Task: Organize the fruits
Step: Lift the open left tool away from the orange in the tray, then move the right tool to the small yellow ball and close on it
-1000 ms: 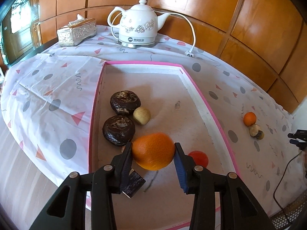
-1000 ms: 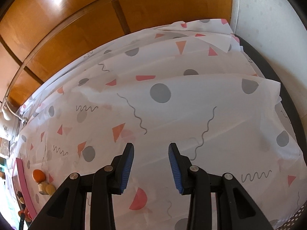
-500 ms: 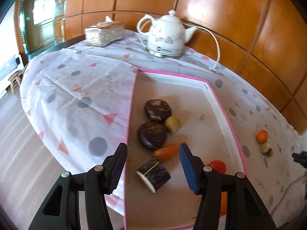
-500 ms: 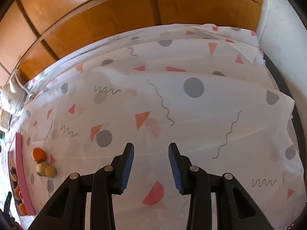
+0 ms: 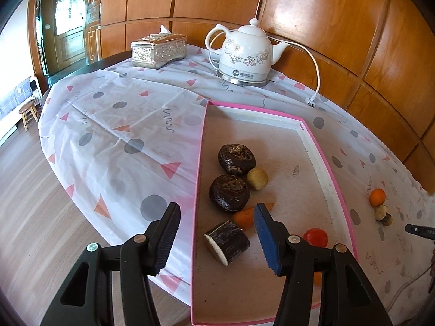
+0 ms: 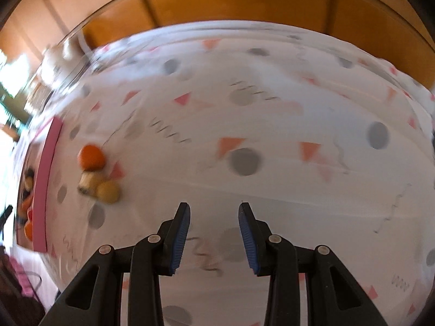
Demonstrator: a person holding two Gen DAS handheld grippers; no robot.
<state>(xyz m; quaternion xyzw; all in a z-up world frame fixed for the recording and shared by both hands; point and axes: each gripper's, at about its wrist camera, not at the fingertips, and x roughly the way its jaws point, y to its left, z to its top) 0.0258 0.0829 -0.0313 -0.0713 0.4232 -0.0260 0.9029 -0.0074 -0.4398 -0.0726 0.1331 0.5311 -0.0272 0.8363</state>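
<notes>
fruits sit mostly in the pink tray (image 5: 337, 190) ahead of your left claw (image 5: 216, 229), whose jaws stand apart with nothing gripped. between and just past its fingertips lies a dark cut piece (image 5: 227, 241), white face toward you. a carrot (image 5: 248, 214) pokes out just beyond your left claw's right finger, partly hidden by it. farther ahead are two dark round fruits (image 5: 229, 193), one behind the other, with a small pale ball (image 5: 257, 178) touching them on the right. a red fruit (image 5: 315, 237) shows just right of that finger. well off to the right, outside the tray on the cloth (image 5: 122, 125), lie a small orange (image 5: 377, 197) and two little pieces (image 5: 382, 213) beside it. a teapot (image 5: 244, 54) and a tissue box (image 5: 159, 50) stand far ahead.

your right claw (image 6: 213, 233) is also released, jaws apart over bare cloth, holding nothing. the view is blurred. ahead to its left are the orange (image 6: 91, 157) and a yellow ball (image 6: 108, 191), with the tray edge (image 6: 47, 179) farther left.
</notes>
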